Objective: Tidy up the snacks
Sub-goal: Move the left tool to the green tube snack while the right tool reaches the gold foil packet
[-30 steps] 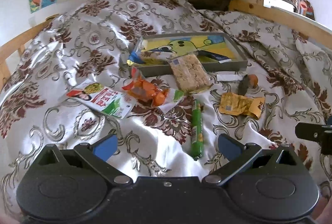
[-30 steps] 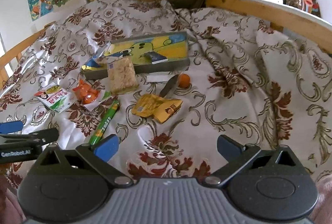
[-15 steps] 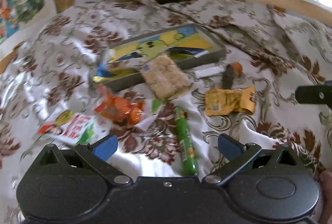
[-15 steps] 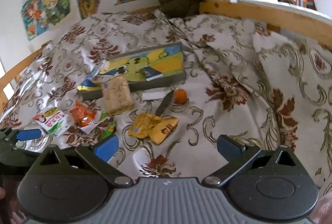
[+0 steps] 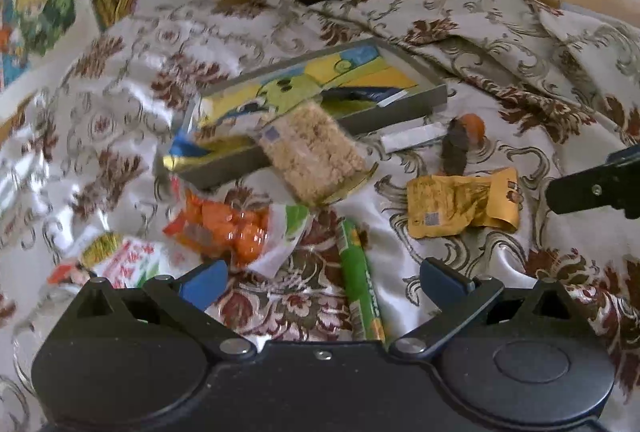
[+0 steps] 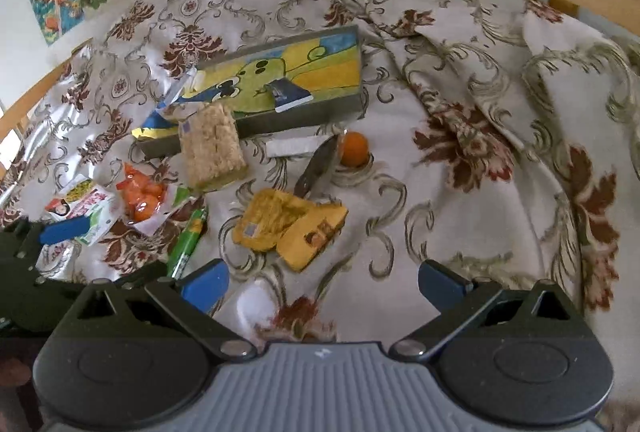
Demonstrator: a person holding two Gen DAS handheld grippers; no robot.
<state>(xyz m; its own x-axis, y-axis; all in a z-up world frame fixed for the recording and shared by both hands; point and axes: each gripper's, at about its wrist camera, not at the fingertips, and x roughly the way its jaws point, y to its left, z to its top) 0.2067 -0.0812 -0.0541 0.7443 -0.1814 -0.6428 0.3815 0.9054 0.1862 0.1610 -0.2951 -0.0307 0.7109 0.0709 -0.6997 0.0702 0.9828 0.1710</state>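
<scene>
Snacks: our green stick [image 5: 360,284] lies on the bed [image 5: 500,44], tray [image 5: 434,98] at 12 o'clock.
Left gripper [image 5: 322,282]: wide open, empty.
Right gripper [image 6: 322,282]: wide open, empty.

Floral-covered bed [image 6: 460,216] with a shallow tray [image 6: 256,120], scattered snack packets and a small orange [image 6: 354,148].

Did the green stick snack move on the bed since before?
No. The green stick snack lies on the same dark red flower of the bedspread, below the rice cracker pack. Only the camera came closer.
</scene>
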